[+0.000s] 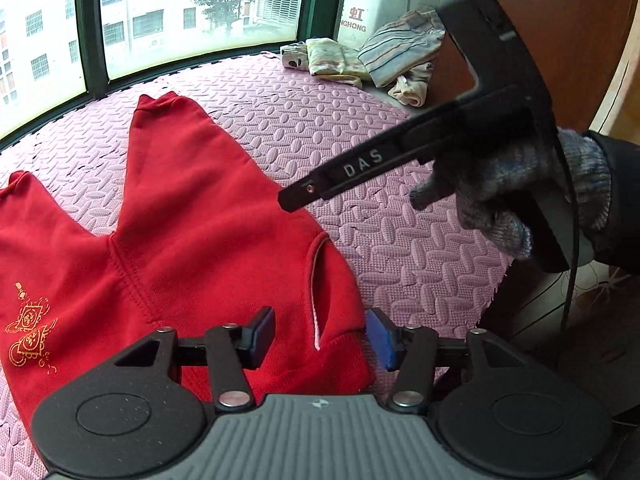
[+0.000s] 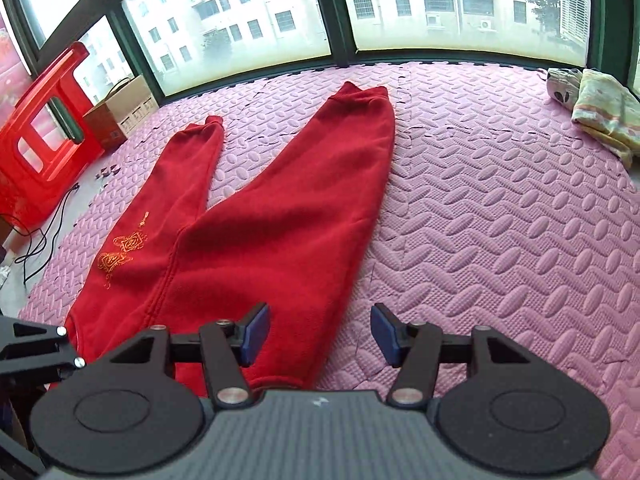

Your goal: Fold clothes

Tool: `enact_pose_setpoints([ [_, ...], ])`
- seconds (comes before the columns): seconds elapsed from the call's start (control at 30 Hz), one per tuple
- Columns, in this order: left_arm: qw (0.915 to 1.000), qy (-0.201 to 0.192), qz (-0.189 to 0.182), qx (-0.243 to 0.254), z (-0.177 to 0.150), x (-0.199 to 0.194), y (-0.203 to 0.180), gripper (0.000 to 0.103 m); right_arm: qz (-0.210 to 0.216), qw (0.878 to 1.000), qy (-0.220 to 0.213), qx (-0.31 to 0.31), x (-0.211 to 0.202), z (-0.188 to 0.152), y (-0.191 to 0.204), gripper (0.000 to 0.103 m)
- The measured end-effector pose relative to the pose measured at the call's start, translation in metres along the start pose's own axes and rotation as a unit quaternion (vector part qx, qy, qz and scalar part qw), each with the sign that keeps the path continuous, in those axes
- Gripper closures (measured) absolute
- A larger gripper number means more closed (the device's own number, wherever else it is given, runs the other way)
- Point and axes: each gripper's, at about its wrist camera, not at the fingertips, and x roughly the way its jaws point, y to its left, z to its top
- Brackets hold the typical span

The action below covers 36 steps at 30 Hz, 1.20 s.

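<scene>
Left wrist view: the left gripper (image 1: 320,336) hangs with its jaws apart and nothing between them, over the waistband end of the red trousers (image 1: 192,232). These lie flat on the pink foam mat (image 1: 400,240), legs fanned toward the window edge. A gloved hand (image 1: 500,184) holds the right gripper (image 1: 292,200) above the mat. Folded clothes (image 1: 360,60) sit at the far corner.

Right wrist view: the right gripper (image 2: 320,332) has its jaws apart and empty, above the trousers' (image 2: 260,220) near right edge. A red stool (image 2: 44,132) stands off the mat's left edge.
</scene>
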Motion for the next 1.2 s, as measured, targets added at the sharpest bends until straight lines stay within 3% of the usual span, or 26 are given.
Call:
enact_pose_setpoints([
  [0.47,0.9975,0.021,0.041,0.054,0.011,0.036,-0.022,0.056,-0.021,0.999,-0.010,0.022,0.033,0.055,-0.030,0.047],
  [0.57,0.9964,0.028,0.047,0.064,0.013,0.044,-0.024,0.062,-0.024,0.999,-0.006,0.029,0.048,0.069,-0.037,0.048],
  [0.63,0.9961,0.034,0.051,0.064,0.014,0.048,-0.022,0.071,-0.022,0.999,-0.006,0.035,0.058,0.080,-0.042,0.048],
  [0.73,0.9976,0.029,0.040,0.049,0.018,0.045,-0.013,0.088,-0.020,0.999,-0.008,0.046,0.073,0.097,-0.047,0.049],
  [0.9,1.0000,0.002,0.000,0.008,0.024,0.022,0.008,0.091,-0.023,0.997,-0.014,0.066,0.101,0.125,-0.057,0.050],
  [1.2,0.9965,-0.053,-0.027,-0.058,0.027,-0.025,0.046,0.091,-0.040,0.995,-0.005,0.096,0.164,0.166,-0.065,0.053],
])
